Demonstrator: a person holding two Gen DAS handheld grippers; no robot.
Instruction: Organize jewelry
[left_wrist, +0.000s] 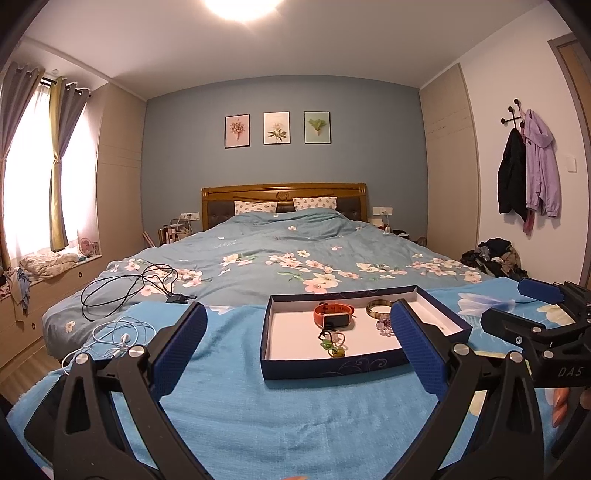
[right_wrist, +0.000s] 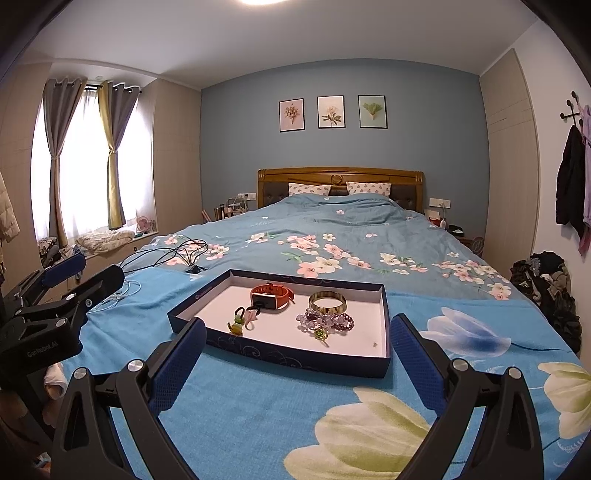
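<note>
Bedroom with a blue-grey end wall; three framed flower prints (right_wrist: 331, 112) hung in a row above a wooden headboard (right_wrist: 340, 176). Two patterned pillows (right_wrist: 308, 189) leaned against it. One bed (left_wrist: 295, 240) under a floral teal duvet, with a brighter blue blanket (right_wrist: 295, 413) spread over the near end. One window with grey and olive curtains (right_wrist: 110, 147) on the left side. Two coats (left_wrist: 524, 170) hung from a wall rack on the right, above a heap of dark clothes (left_wrist: 495, 254) on the floor.

On the blanket, one shallow dark-blue tray (right_wrist: 273, 352) with a white floor. Inside it, counted: one orange watch (right_wrist: 271, 295), one gold bangle (right_wrist: 327, 301), one cluster of purple beaded bracelets (right_wrist: 325, 321), one green-and-pink hair tie bundle (right_wrist: 242, 321), one small green charm (right_wrist: 320, 334) just in front of the beads, one tiny speck-like piece (right_wrist: 375, 344) near the right wall, too small to name.

Off the tray, at the left edge of the bed: one tangle of black cable (left_wrist: 125, 291), one tangle of white earphones (left_wrist: 118, 334).

Left tool (left_wrist: 299, 350) spread wide, gripping nothing, just short of the tray's near wall. Right tool (right_wrist: 295, 354) likewise spread wide and empty, fingers flanking the tray's near corners without clear contact.
</note>
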